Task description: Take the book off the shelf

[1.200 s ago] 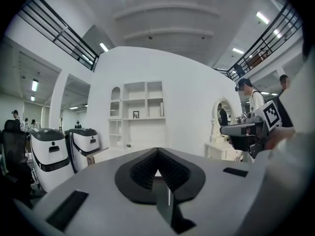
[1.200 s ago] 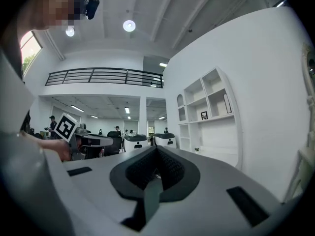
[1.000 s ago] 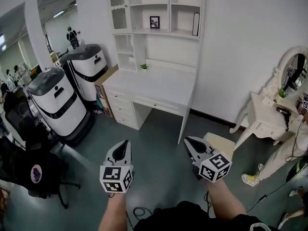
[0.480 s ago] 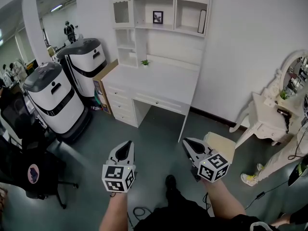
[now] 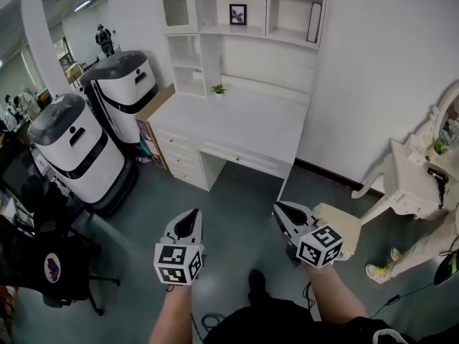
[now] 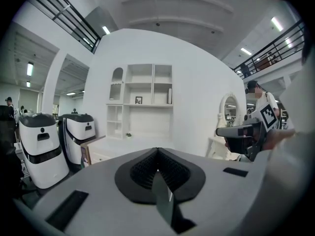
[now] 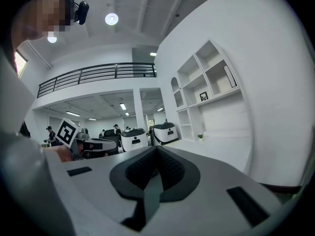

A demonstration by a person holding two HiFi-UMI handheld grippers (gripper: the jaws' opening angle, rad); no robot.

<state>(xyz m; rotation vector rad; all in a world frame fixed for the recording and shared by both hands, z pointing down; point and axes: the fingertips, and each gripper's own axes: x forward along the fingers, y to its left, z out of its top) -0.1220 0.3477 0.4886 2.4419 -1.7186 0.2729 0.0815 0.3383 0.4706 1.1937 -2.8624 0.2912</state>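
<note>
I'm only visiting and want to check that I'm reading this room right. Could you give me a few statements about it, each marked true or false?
1. The book stands upright on the shelf. True.
2. The left gripper holds the book. False: its jaws are together on nothing, out over the floor and short of the desk.
3. A small plant sits on the desk. True.
4. The frame shares the book's compartment. False: it stands in the next compartment to the left.
5. The right gripper is wide open. False: it is shut and empty.
</note>
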